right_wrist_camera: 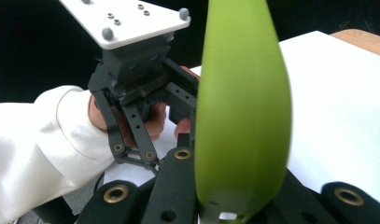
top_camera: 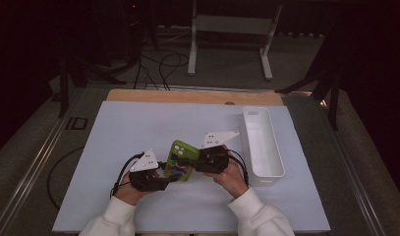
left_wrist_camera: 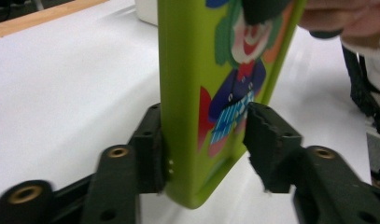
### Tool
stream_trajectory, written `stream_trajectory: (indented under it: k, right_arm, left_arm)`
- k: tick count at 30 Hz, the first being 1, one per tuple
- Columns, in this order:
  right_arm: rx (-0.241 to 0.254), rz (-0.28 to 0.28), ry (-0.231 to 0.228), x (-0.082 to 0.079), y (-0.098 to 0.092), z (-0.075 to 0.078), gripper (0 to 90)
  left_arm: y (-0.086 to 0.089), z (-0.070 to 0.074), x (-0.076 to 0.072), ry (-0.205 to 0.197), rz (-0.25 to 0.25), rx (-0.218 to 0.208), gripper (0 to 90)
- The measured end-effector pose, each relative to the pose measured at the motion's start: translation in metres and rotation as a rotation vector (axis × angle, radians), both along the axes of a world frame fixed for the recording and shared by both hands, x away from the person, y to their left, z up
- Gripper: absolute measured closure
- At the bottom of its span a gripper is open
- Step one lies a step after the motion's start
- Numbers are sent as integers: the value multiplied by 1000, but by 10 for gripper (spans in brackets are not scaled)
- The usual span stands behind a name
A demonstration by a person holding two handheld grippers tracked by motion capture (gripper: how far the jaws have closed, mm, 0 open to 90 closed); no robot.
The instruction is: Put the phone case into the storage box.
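Two tongs meet at a green phone case near the counter's front edge: right tongs clamp it, left tongs half-closed around its end, one pad touching, transfer unfinished.

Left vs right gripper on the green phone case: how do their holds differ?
The right gripper is shut on the green phone case; the left gripper has one pad touching it, the other standing apart. The left sits at the case's near end, the right at its side. Both are black and hand-held.
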State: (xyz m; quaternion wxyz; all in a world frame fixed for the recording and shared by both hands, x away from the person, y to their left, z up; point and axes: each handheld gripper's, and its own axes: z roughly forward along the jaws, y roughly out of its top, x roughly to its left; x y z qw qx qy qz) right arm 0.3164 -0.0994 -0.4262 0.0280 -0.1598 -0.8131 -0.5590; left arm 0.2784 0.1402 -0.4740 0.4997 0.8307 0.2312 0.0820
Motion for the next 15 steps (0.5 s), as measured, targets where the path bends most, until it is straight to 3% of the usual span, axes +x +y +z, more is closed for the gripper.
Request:
stream_trajectory:
  k: [4, 5, 10, 15]
  right_arm:
    - [6, 6, 4, 2, -4, -1, 878]
    - [16, 17, 8, 2, -5, -1, 845]
    - [15, 21, 3, 3, -6, -2, 701]
    - [34, -19, 0, 4, -8, -3, 546]
  left_arm:
    - [0, -1, 0, 7, -26, -10, 610]
    - [0, -2, 0, 3, -29, -7, 671]
    - [0, -3, 0, -4, -30, 2, 768]
    - [-1, -1, -2, -26, -19, -8, 772]
